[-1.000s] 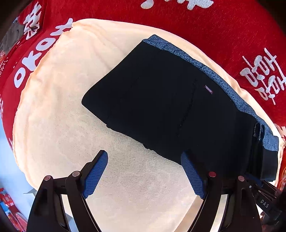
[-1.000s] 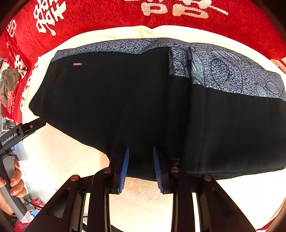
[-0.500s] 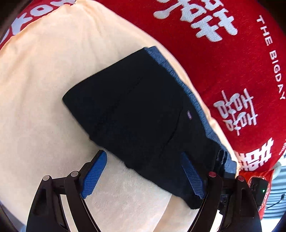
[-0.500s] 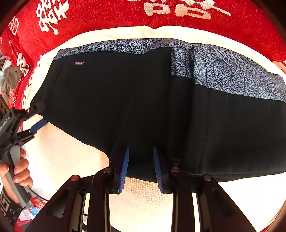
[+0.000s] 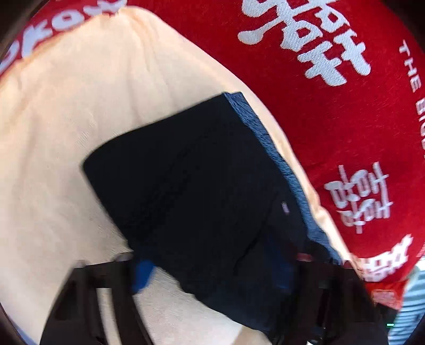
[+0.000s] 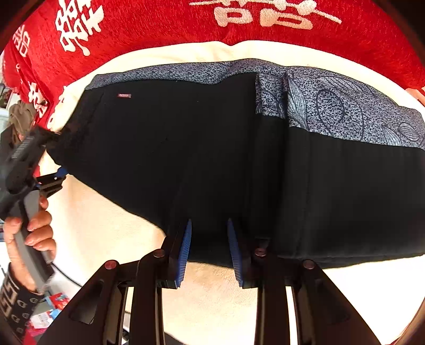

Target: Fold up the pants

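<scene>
The black pants (image 6: 212, 159), folded, with a blue-grey patterned waistband (image 6: 332, 111) along the far edge, are laid flat on a cream towel-like cloth (image 6: 106, 233). That cloth is spread over a red cover printed with white characters (image 6: 159, 24), which fills the far side of both views. No bare bench surface is seen.

At the lower left of the right wrist view, coloured clutter (image 6: 50, 310) is glimpsed below the cloth's edge; a grey bundle (image 6: 21, 116) is seen at the left margin.

The right gripper (image 6: 208, 249) is pinched on the near hem of the pants, fabric pressed between its blue fingers (image 6: 184, 249).

The left gripper (image 5: 212, 270) is seen blurred at the pants' left end. Its jaws have just been closing, with the pants' edge between them; whether the fingers (image 5: 143, 273) already press the fabric cannot be told. It is held by a hand (image 6: 32, 228) with a patterned cuff.
</scene>
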A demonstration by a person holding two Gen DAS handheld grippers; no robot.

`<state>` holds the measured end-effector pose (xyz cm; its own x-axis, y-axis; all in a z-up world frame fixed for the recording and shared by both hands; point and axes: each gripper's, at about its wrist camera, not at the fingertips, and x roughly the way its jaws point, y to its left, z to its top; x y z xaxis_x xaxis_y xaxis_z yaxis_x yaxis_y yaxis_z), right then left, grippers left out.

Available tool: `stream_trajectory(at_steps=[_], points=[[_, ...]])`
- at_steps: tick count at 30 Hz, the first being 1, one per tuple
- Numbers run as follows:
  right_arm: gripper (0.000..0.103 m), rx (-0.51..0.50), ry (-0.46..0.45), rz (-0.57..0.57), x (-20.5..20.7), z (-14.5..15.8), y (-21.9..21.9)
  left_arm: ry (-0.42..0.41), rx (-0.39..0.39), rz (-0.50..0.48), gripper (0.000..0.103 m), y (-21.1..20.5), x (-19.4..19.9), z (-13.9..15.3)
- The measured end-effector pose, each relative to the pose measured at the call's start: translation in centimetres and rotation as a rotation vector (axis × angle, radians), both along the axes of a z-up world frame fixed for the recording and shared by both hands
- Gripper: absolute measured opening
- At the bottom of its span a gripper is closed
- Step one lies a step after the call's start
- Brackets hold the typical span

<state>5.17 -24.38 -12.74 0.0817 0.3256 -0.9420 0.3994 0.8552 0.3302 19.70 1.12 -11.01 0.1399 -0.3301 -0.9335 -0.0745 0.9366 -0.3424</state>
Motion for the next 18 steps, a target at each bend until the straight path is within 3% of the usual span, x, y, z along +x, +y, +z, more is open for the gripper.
stream_trajectory(at_steps=[1, 3, 4, 6, 7, 13, 18], points=[[0.034, 0.016, 0.000, -0.005, 0.2, 0.6, -0.1, -0.009, 0.040, -0.026, 0.038, -0.4, 0.0, 0.2], [0.050, 0.037, -0.021, -0.006, 1.3, 2.6, -0.3, -0.074, 0.094, -0.096, 0.033, -1.6, -0.5, 1.5], [0.056, 0.049, -0.044, -0.001, 2.1, 3.9, -0.3, -0.118, 0.142, -0.151, 0.032, -2.6, -0.8, 2.2], [0.078, 0.084, -0.090, 0.017, 4.6, 6.4, -0.5, -0.239, 0.260, -0.299, 0.032, -5.3, -2.4, 4.0], [0.081, 0.109, -0.101, 0.030, 6.3, 7.5, -0.5, -0.274, 0.289, -0.340, 0.032, -6.2, -2.9, 4.5], [0.090, 0.276, -0.029, 0.222, 18.3, 10.1, 3.8, -0.399, 0.371, -0.485, 0.032, -9.0, -4.8, 6.4], [0.091, 0.233, 0.064, 0.477, 24.6, 10.2, 11.4, -0.448, 0.396, -0.544, 0.032, -9.5, -5.5, 6.9]])
